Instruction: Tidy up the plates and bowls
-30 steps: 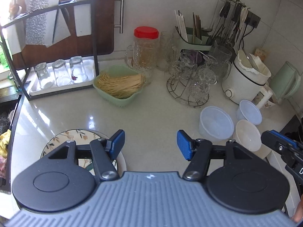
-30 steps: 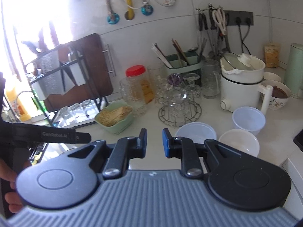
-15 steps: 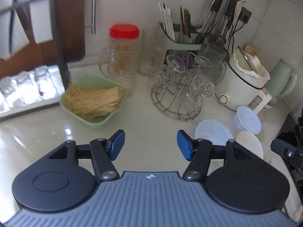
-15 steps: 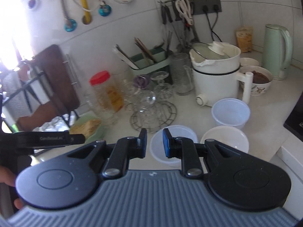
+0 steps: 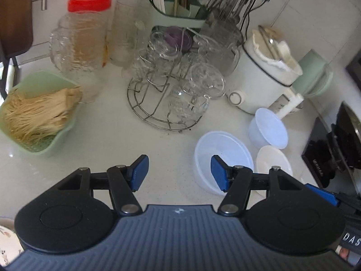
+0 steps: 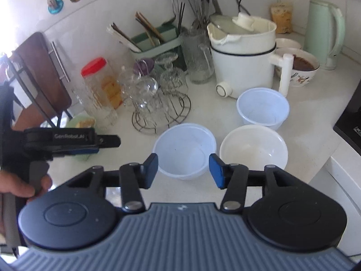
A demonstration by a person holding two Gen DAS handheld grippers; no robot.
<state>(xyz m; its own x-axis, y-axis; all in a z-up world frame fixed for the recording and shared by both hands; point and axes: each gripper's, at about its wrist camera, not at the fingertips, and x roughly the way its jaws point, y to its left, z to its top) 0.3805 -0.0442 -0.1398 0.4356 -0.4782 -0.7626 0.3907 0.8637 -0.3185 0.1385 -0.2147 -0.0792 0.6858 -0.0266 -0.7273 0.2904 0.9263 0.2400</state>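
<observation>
Three bowls stand together on the white counter: a wide translucent plastic bowl (image 6: pixel 185 149) (image 5: pixel 222 151), a white bowl (image 6: pixel 253 150) (image 5: pixel 274 161) to its right, and a smaller translucent bowl (image 6: pixel 262 108) (image 5: pixel 268 128) behind. My right gripper (image 6: pixel 183 171) is open and empty, its jaws just in front of the wide translucent bowl. My left gripper (image 5: pixel 179 175) is open and empty, with its right jaw over that bowl's near rim; it also shows in the right wrist view (image 6: pixel 99 143). A flowered plate edge (image 5: pixel 6 241) shows at the bottom left.
A wire rack of glasses (image 5: pixel 171 90), a red-lidded jar (image 5: pixel 86 29), a green dish of noodles (image 5: pixel 38 113), a utensil holder (image 5: pixel 180 11), a white cooker (image 6: pixel 243 56), a green kettle (image 6: pixel 325 33), a patterned bowl of brown food (image 6: pixel 302 67) and a black stove (image 5: pixel 327 158) crowd the counter.
My right gripper has opened wide and moved toward the bowls. My left gripper has swung right, away from the plate and dish rack, toward the wide translucent bowl.
</observation>
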